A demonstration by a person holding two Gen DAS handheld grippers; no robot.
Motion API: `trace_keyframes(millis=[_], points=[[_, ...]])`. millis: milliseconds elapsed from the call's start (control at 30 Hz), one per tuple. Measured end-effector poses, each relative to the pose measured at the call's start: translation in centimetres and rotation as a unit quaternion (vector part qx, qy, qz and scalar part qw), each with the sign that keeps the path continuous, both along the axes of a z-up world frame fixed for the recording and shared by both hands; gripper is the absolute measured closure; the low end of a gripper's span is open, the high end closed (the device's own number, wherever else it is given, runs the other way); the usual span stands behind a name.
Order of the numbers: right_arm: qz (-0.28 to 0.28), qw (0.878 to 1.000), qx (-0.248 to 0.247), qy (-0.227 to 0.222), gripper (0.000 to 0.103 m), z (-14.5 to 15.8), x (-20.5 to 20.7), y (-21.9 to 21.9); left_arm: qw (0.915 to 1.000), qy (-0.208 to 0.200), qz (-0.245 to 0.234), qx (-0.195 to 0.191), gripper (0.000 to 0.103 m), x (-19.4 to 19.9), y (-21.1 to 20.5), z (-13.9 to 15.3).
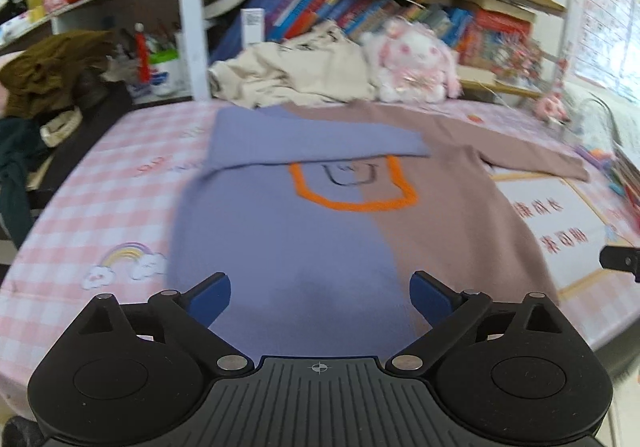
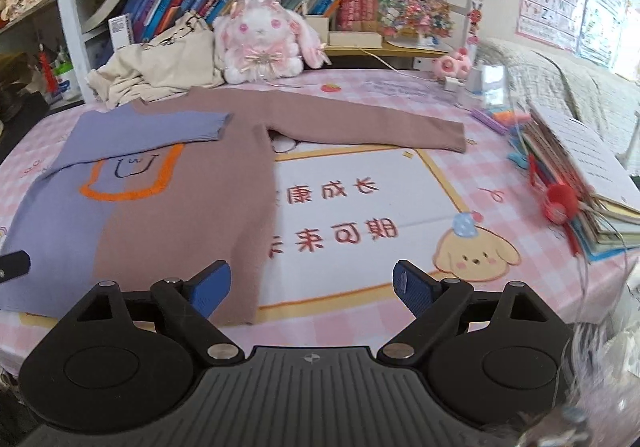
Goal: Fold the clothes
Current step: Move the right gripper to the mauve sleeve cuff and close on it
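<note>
The sweater [image 2: 160, 183] lies flat on the pink checked tablecloth [image 2: 360, 311], half lavender, half dusty brown, with an orange-outlined patch on the chest. Its lavender sleeve [image 1: 316, 135] is already laid across the chest, just over the top of the patch, while the brown sleeve [image 2: 372, 127] stretches straight out to the side, unfolded; I'd judge that 1 of the 2 sleeve folds is done and the brown one is next. The left gripper [image 1: 320, 301] hangs above the hem with its blue pads spread wide and nothing between them. The right gripper [image 2: 312, 289] hovers just off the sweater's brown edge, its pads likewise spread and empty, over the printed panel of the cloth. Both point downward at the garment from the near edge, which looks like a stance for picking a new hold. Behind the sweater sits a crumpled cream garment [image 2: 160, 63], likely waiting its turn, beside a plush rabbit [image 2: 264, 43]. A stack of books [image 2: 580, 183] crowds the right end of the table, near the brown cuff.
</note>
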State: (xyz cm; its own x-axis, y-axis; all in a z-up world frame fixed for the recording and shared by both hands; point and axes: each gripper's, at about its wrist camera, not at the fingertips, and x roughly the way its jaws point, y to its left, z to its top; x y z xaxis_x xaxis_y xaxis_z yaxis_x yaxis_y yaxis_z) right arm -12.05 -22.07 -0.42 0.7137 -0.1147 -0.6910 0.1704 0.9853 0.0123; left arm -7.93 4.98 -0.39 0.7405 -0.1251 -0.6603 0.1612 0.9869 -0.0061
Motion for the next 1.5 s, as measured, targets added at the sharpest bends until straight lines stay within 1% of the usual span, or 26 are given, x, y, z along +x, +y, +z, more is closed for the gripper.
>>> trace_keyframes(millis=[133,233,333,533,667,767,833,900,1033,1133,1233,1367,1500], points=[[-0.014,1.0,-0.001,0.0,0.015,0.0,-0.5,-0.7,0.9998,-0.004,-0.017,0.0,0.005,0.0,-0.9,0.0],[-0.018,1.0,0.001,0.002,0.015,0.0,-0.5,-1.3,0.9996,0.002,-0.027,-0.002,0.005,0.4,-1.7,-0.1],[-0.018,1.0,0.005,0.004,0.015,-0.2,-0.3,-2.1,0.9994,-0.001,-0.034,-0.003,0.005,0.7,-2.6,0.0],[-0.023,0.999,0.021,0.011,0.015,-0.9,1.0,-4.9,0.9996,0.009,-0.029,0.001,0.005,2.0,-5.0,-0.3],[-0.02,0.999,0.032,0.01,0.015,-1.6,3.0,-8.0,0.9999,0.015,0.004,0.004,0.005,2.9,-6.9,-0.8],[-0.012,0.999,0.043,0.013,0.015,-2.2,5.2,-10.9,0.999,0.022,0.038,0.006,0.005,3.6,-8.7,-1.0],[-0.002,0.998,0.054,0.017,0.017,-2.5,7.1,-13.3,0.9979,0.018,0.062,0.003,0.005,4.0,-10.0,-0.8],[0.012,0.998,0.058,0.018,0.017,-2.8,8.8,-15.3,0.9963,0.013,0.085,-0.006,0.005,4.2,-11.1,-0.9],[0.04,0.997,0.06,0.028,0.018,-3.6,12.0,-18.8,0.99,0.027,0.136,-0.026,0.005,4.4,-13.3,-1.4],[0.055,0.996,0.06,0.044,0.024,-4.3,14.3,-21.0,0.9867,0.03,0.158,-0.02,0.005,3.8,-14.8,-1.6],[0.061,0.995,0.062,0.057,0.027,-5.0,16.5,-23.1,0.9831,0.033,0.18,-0.012,0.005,3.0,-15.6,-1.6],[0.054,0.993,0.078,0.07,0.028,-5.6,18.4,-25.1,0.9772,0.045,0.207,-0.011,0.005,2.9,-16.1,-1.8],[0.051,0.993,0.077,0.07,0.028,-5.6,19.5,-26.1,0.9747,0.041,0.219,-0.006,0.005,2.9,-16.7,-1.8]])
